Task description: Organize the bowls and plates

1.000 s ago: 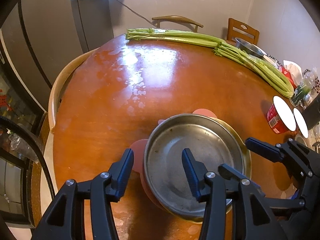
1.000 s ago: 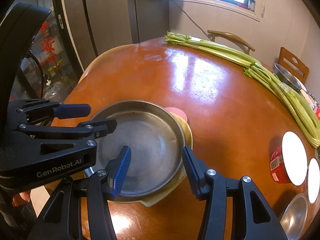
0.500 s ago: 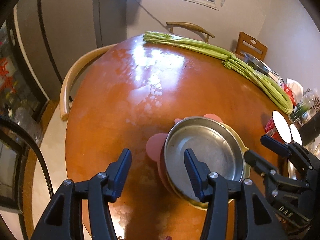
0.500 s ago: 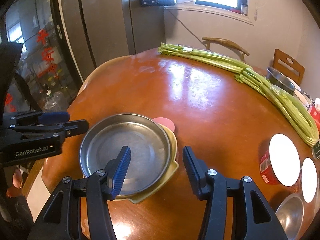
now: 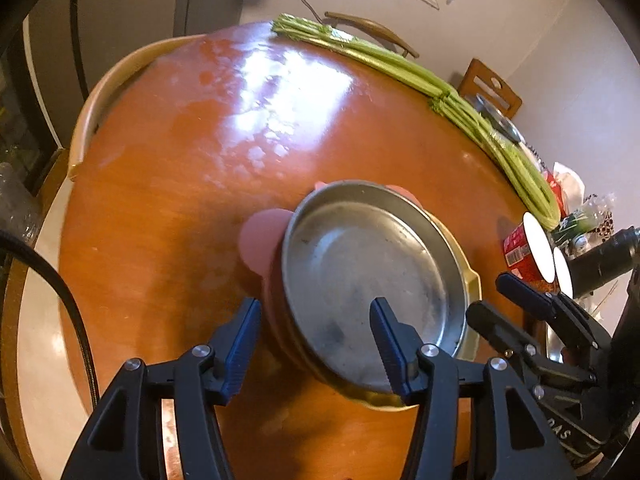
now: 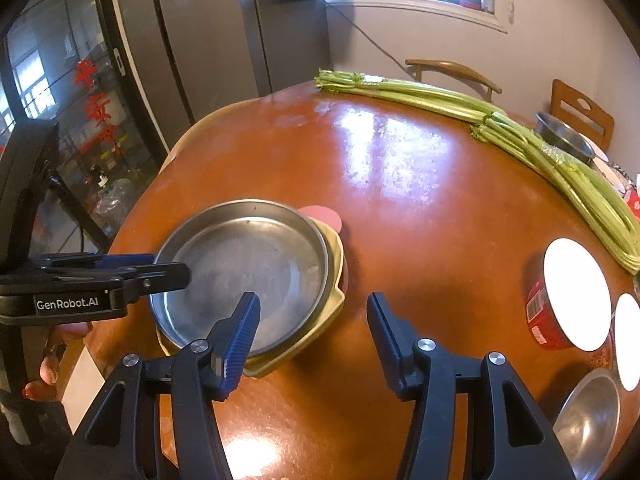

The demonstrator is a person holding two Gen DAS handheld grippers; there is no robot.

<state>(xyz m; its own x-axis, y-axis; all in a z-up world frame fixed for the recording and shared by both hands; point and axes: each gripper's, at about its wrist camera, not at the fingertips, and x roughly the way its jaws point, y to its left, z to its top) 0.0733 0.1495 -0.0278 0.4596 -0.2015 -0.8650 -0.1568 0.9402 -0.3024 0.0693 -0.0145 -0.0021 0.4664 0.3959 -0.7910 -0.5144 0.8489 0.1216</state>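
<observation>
A round steel plate (image 5: 360,264) (image 6: 244,264) lies on top of a yellow dish (image 5: 470,280) (image 6: 336,280) and a pink eared bowl (image 5: 260,236) (image 6: 322,214), stacked on the round wooden table (image 5: 200,160). My left gripper (image 5: 316,344) is open and empty above the stack's near edge; in the right wrist view it shows at the plate's left side (image 6: 120,276). My right gripper (image 6: 312,332) is open and empty above the table, just right of the stack; in the left wrist view it shows right of the stack (image 5: 520,308).
Long celery stalks (image 6: 480,120) lie across the far and right side. Two red lidded cups (image 6: 568,300) and a small steel bowl (image 6: 588,428) stand at the right edge. Another steel bowl (image 6: 564,140) sits behind the celery. Wooden chairs (image 6: 456,72) ring the table.
Both grippers have drawn back and up from the stack. The stack has stayed in place and both grippers stay open.
</observation>
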